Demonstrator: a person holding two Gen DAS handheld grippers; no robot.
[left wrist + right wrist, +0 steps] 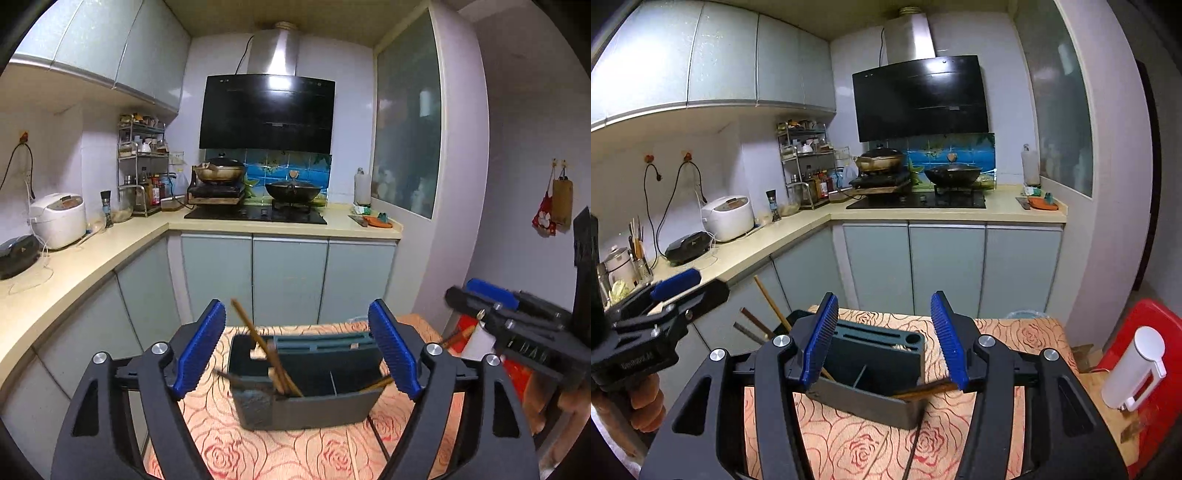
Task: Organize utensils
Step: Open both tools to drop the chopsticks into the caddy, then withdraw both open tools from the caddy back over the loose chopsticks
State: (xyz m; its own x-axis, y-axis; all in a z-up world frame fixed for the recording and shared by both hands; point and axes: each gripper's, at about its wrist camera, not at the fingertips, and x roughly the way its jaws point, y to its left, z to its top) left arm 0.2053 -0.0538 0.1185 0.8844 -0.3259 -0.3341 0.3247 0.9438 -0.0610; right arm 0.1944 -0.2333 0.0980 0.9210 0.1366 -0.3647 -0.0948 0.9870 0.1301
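- We hold two grippers, both empty: our left gripper and our right gripper each have the blue pads spread wide apart, gripping nothing.
- Both hover over one dark grey utensil holder that stands on the rose-patterned cloth of a small table.
- From the left wrist view we count two open front compartments in the holder, split by one thin divider, with a slotted block behind them.
- In the left compartment a bundle of brown chopsticks leans tilted up and to the left; we cannot count the sticks exactly.
- One more brown utensil lies slanted at the holder's right end, its tip over the rim.
- On the kitchen counter behind we count one white rice cooker, one pepper grinder and one spice rack.
- Two pans sit on the stove: a lidded one raised on a stand and a black wok.
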